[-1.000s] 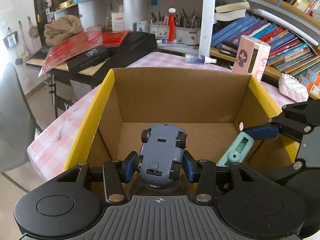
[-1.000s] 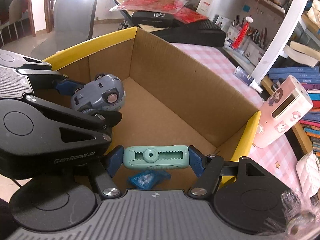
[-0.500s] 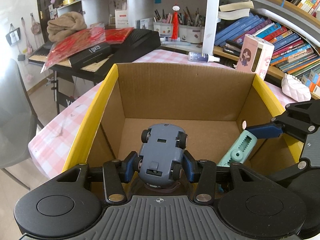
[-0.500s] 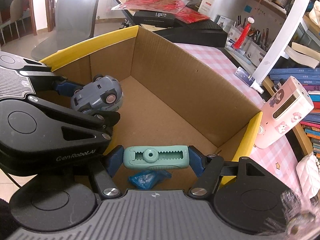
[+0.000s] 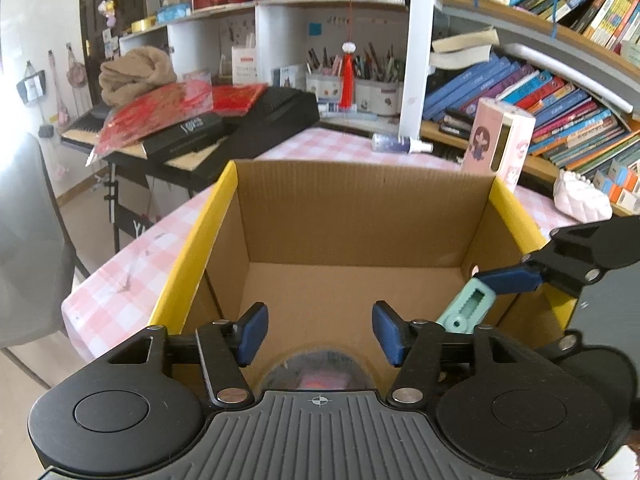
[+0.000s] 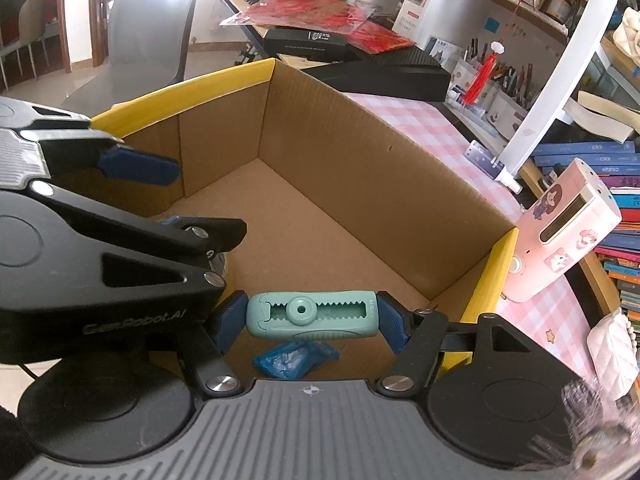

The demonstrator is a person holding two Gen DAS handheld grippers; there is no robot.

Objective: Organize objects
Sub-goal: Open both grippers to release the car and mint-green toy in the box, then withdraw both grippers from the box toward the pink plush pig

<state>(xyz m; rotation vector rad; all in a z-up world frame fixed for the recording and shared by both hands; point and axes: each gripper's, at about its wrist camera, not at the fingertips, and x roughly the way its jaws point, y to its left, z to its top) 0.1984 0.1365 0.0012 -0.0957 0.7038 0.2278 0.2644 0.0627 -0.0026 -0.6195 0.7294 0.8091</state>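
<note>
Now the right gripper [image 6: 312, 316] clamps the green cutter [image 6: 312, 314] by its ends over the box [image 6: 380, 184]; it looks light, rigid, slick plastic. Left gripper [image 5: 318, 330] is opening, nothing between its pads.

I see a pink checked cloth [image 5: 132, 264] covering the bench, a pink cartoon box [image 5: 500, 144] standing by the bookshelf [image 5: 560, 92], and a keyboard [image 5: 240, 120] under red packets [image 5: 160, 108].
</note>
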